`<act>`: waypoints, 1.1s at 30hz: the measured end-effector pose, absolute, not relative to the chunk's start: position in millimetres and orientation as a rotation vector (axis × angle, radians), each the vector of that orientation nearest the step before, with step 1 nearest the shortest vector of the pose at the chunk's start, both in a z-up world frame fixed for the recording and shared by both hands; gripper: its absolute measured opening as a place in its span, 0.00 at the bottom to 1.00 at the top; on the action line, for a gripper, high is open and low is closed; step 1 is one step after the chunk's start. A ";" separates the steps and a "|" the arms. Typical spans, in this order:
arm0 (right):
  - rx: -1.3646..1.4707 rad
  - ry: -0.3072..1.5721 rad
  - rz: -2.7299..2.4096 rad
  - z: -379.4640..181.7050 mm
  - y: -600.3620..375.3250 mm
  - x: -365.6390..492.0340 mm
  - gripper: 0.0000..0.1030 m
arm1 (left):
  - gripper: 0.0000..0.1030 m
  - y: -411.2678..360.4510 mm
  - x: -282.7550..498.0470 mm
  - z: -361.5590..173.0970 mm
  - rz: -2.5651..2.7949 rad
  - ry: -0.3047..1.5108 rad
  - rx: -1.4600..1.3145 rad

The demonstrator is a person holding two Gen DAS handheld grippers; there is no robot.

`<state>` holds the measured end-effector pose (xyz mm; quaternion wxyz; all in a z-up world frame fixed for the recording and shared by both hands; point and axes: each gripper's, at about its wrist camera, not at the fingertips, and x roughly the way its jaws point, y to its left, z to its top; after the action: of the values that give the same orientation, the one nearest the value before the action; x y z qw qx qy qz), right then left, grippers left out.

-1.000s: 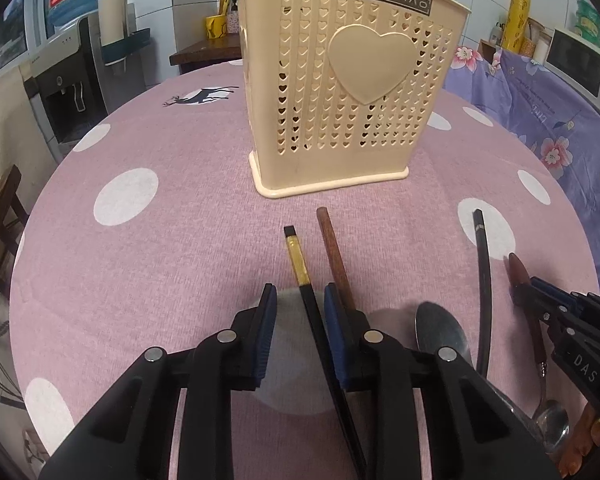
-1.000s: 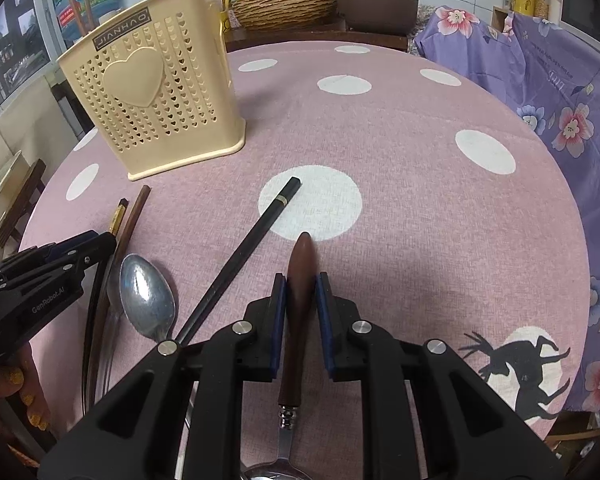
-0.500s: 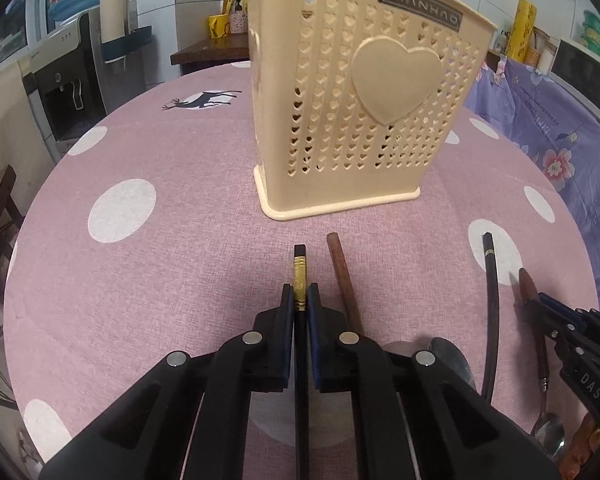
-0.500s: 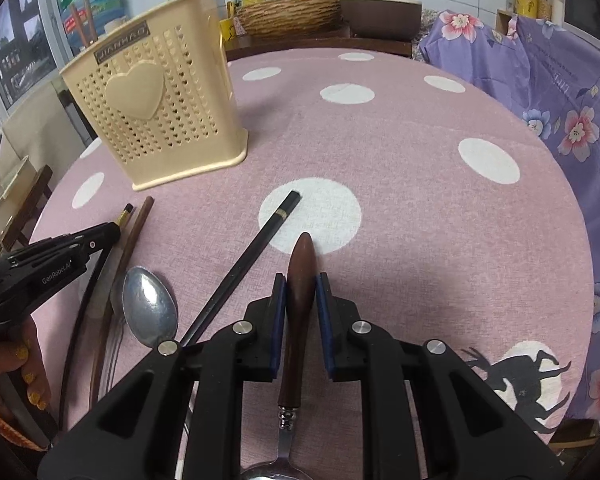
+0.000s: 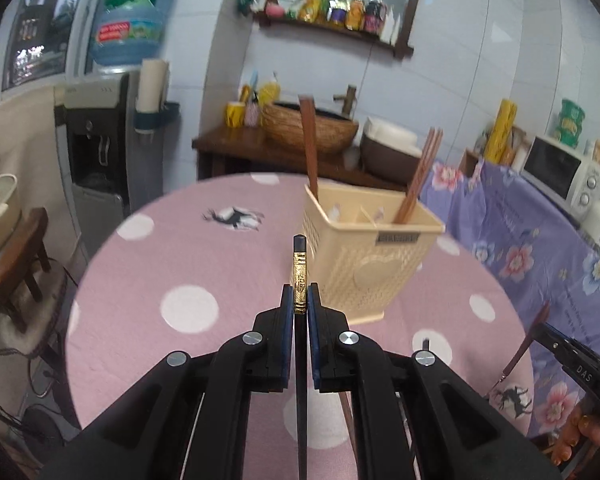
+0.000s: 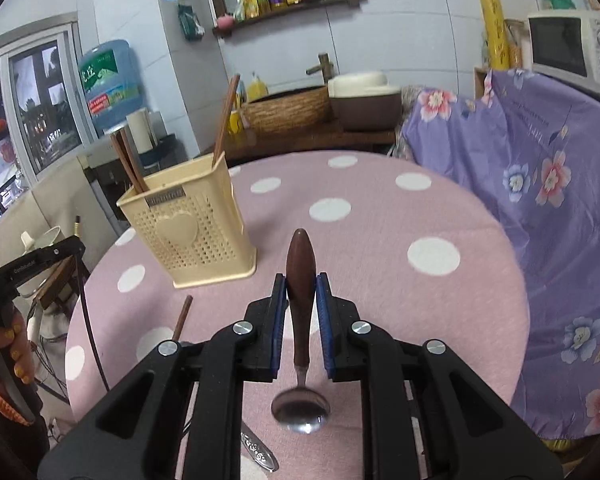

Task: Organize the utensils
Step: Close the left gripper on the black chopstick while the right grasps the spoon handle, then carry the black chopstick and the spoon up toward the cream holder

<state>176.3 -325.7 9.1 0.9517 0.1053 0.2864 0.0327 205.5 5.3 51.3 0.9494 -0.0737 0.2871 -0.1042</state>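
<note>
**Two utensils in the air, holder waits**

A black chopstick (image 5: 299,276) w/ a gilt, embossed band near its top sits pinched in the left gripper (image 5: 299,300), jaws narrow on the stick, its tip pointing up just left of the cream utensil holder (image 5: 364,268). The right gripper (image 6: 301,292) clamps a spoon (image 6: 300,308) by its smooth, rounded dark-wood handle; the polished steel bowl hangs below the jaws, over the tablecloth (image 6: 380,248).

Holder: perforated plastic, heart-shaped holes, a raised heart on its front, a divider inside. Brown wooden chopsticks (image 5: 418,178) already lean in its right compartment, one more stick (image 5: 309,146) at its left end. It stands on the pink, white-dotted cloth of a round table; a brown chopstick (image 6: 182,318) lies on the cloth in front of the holder, nearer the grippers.

Step in hand, by the look of it: both pieces picked up, carry-to-holder under way. Next move prob. calls for bringing each piece above the rim, tipping it near vertical & aiming at a compartment before letting go. The thin stick could swivel in the pads; the spoon is bowl-heavy and may swing.
</note>
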 end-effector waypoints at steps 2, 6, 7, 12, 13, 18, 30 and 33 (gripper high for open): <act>0.219 0.574 0.064 12.1 -327.3 177.5 0.16 | 0.08 9.1 205.8 56.4 -0.200 0.561 -0.154; 0.228 0.556 0.063 18.4 -329.2 178.7 0.16 | 0.08 14.4 203.7 62.1 -0.181 0.534 -0.166; 0.228 0.551 0.064 20.3 -329.0 178.0 0.16 | 0.08 15.7 201.9 63.9 -0.179 0.525 -0.166; 0.225 0.545 0.070 23.7 -328.4 176.0 0.16 | 0.08 17.3 199.7 67.6 -0.171 0.498 -0.165; 0.223 0.545 0.071 24.1 -327.7 176.0 0.16 | 0.08 17.1 199.5 67.7 -0.173 0.499 -0.164; 0.219 0.542 0.071 25.1 -325.4 175.4 0.16 | 0.08 14.1 198.5 69.9 -0.179 0.493 -0.161; 0.223 0.524 0.128 43.8 -321.1 184.2 0.16 | 0.08 15.6 202.2 97.0 -0.222 0.452 -0.174; 0.210 0.488 0.167 69.4 -314.9 195.6 0.16 | 0.08 15.3 205.8 124.7 -0.257 0.408 -0.190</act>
<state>195.6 -314.9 69.4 0.9615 0.1037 0.2408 0.0826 205.8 15.3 124.7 0.9667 -0.0938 0.2015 -0.1271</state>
